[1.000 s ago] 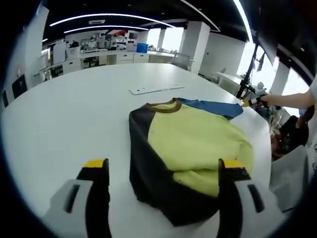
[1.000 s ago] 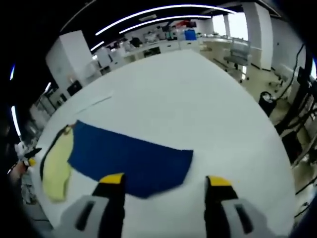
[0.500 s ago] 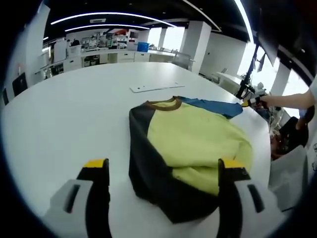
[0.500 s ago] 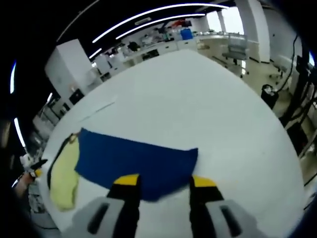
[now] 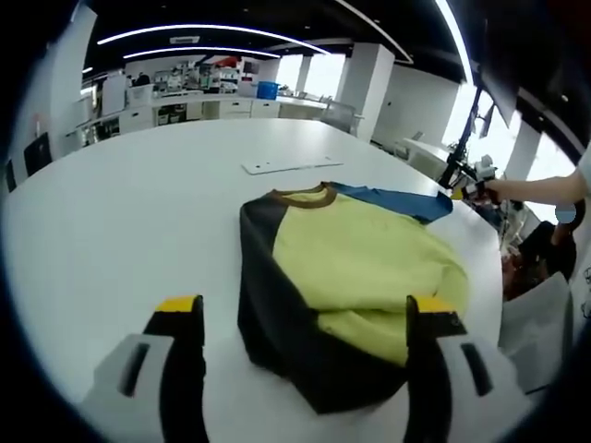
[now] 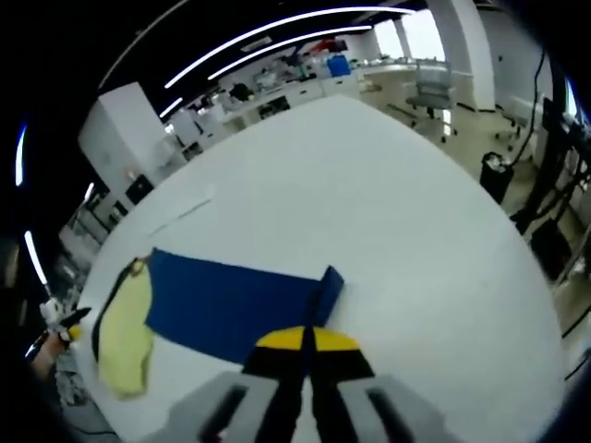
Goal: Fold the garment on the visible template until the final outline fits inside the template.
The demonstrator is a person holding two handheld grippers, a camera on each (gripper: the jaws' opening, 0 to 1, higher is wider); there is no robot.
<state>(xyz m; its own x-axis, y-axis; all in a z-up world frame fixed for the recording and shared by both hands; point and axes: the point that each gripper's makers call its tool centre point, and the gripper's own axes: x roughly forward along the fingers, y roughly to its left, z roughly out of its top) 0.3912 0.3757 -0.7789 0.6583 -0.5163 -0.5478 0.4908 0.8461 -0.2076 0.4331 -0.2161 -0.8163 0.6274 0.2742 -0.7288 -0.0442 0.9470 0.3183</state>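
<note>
Right gripper view: right gripper (image 6: 307,346) pinches garment's (image 6: 231,305) blue edge; left gripper (image 5: 305,323) gapes wide.

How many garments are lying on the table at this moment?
1: a shirt with a yellow-green front, dark side and blue sleeve, lying on the white table. The right gripper is shut on the sleeve's edge. Nothing else looks like clothing.

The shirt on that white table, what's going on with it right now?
A person is folding the shirt on the white table using two handheld grippers. The right gripper is shut on the edge of the blue sleeve, which is lifting into a crease there. The left gripper hangs open over the near end of the yellow and black body, gripping nothing. A flat white strip lies on the table beyond the collar.
</note>
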